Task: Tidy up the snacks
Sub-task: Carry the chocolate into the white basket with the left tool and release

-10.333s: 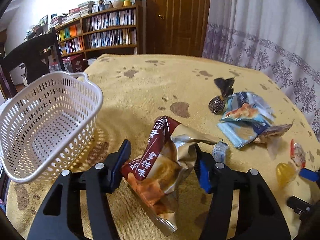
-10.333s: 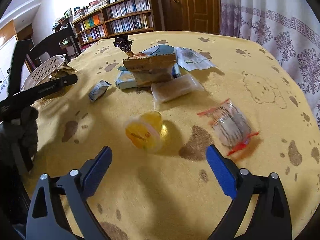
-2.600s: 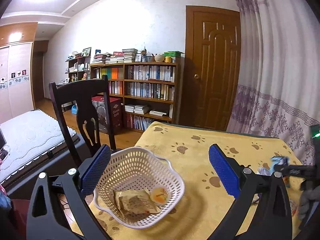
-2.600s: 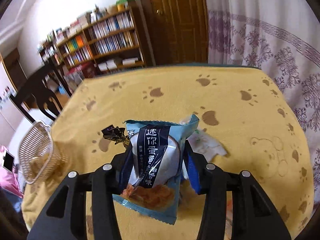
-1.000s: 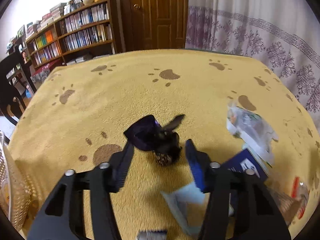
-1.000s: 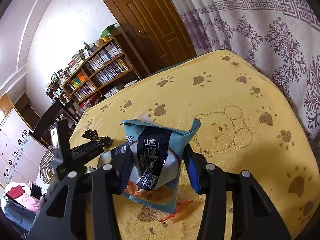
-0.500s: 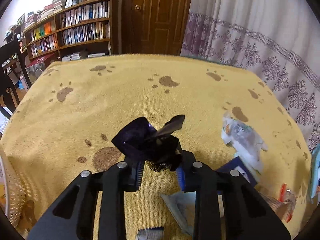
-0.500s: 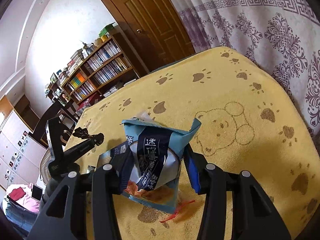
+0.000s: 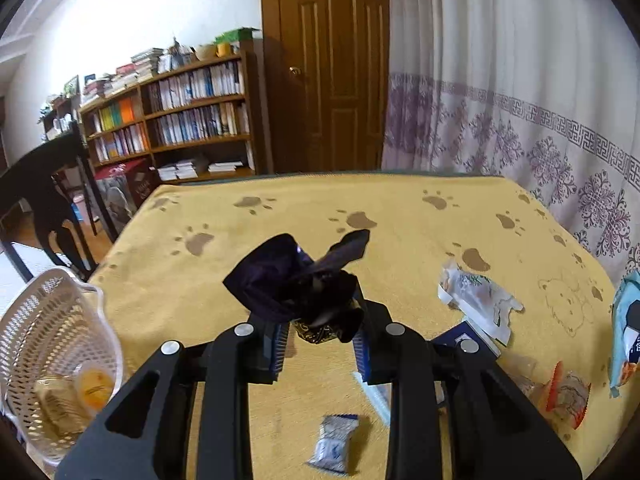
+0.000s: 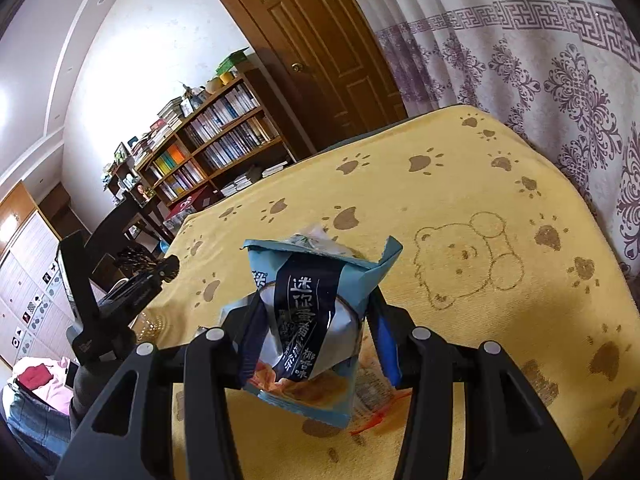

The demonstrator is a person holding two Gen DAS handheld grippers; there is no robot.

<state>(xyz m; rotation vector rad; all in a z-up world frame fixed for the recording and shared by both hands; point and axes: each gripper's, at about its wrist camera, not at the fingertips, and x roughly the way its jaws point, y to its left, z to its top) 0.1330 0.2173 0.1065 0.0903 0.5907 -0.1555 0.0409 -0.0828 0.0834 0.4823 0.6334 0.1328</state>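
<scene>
a bookshelf (image 9: 188, 116) (packed full) beside a wooden door (image 9: 340, 68); patterned curtain (image 9: 520, 100) at right.

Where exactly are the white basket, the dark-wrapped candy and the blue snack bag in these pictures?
white basket (image 9: 60, 320): left wrist view, on its perforated wall.
dark-wrapped candy (image 9: 280, 280): left wrist view, on the twisted wrapper.
blue snack bag (image 10: 312, 312): right wrist view, on the dark printed label.

I saw the surface (image 9: 400, 208) covered by a yellow cloth with brown paw prints and a bear outline. On it sat a white basket (image 9: 48, 320) at the left edge, a small silver packet (image 9: 334, 442) near me, a clear wrapper (image 9: 476, 296) to the right, and a red-trimmed packet (image 9: 566, 394) beyond that.
</scene>
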